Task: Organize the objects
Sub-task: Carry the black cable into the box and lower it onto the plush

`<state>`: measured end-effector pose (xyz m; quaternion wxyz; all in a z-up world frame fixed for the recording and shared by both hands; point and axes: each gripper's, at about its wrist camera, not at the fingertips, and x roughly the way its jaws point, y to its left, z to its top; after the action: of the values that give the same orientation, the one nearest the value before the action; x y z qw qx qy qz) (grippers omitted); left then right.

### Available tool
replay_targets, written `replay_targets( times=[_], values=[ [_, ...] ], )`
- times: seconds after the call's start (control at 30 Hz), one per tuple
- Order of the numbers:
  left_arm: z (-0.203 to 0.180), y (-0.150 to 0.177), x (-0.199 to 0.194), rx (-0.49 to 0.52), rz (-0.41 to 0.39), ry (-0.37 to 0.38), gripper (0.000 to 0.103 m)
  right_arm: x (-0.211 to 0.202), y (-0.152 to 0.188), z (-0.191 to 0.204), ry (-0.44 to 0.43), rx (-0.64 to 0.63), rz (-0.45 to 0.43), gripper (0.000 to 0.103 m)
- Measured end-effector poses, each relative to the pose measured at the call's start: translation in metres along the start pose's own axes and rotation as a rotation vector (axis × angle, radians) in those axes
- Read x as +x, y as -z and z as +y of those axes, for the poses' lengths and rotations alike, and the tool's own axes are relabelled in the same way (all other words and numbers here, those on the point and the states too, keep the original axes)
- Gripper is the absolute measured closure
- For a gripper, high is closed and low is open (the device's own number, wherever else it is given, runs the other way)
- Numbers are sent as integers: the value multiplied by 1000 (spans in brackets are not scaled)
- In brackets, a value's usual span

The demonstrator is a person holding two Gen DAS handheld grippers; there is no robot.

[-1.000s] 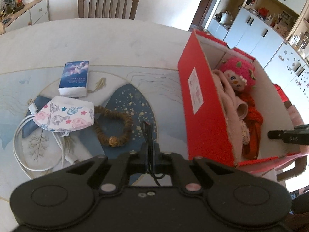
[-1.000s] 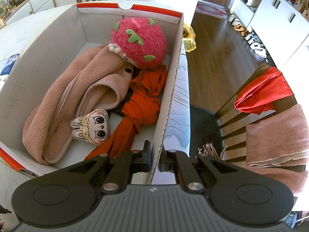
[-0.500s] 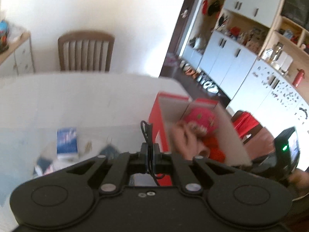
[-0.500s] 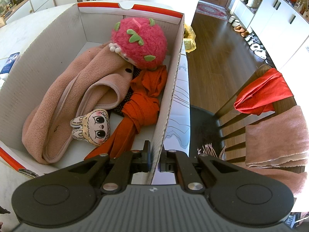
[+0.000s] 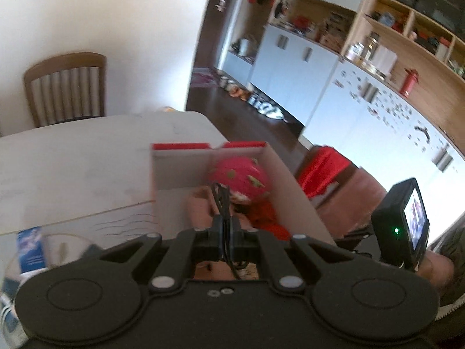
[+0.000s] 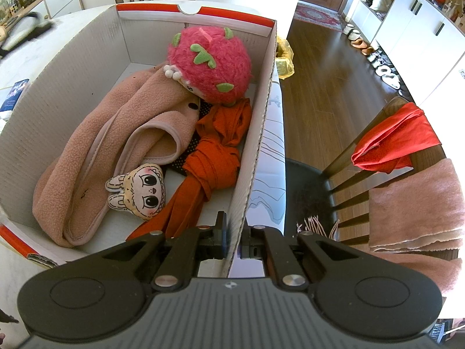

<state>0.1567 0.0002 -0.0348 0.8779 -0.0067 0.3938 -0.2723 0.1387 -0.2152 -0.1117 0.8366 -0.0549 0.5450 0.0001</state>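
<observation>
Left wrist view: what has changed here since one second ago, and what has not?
The left gripper, fingers shut on a black cord, rose and swung from the mat over the box. The right gripper stays clamped on the box wall; the contents are unmoved.

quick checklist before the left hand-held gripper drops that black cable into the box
1. Left hand-held gripper shut on the black cable: ok.
2. Right hand-held gripper shut on the box wall, steadying the box: ok.
3. Cable over the box opening: ok; in the left view it hangs in front of the pink plush inside the box.
4. Free spot inside: ok, bare floor shows by the left wall, beside the pink fleece.
5. Whole cable clear of the table: cannot tell; its lower end is hidden behind the gripper body.
6. Left view sharp enough to aim: not ok, it is blurred.
</observation>
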Motion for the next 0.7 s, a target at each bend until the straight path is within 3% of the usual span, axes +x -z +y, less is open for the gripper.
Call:
replay_targets(
  times=[0.7],
  values=[
    [-58, 7, 99, 161, 156, 111, 101, 0, 1, -1, -2, -2, -2, 97]
  ],
)
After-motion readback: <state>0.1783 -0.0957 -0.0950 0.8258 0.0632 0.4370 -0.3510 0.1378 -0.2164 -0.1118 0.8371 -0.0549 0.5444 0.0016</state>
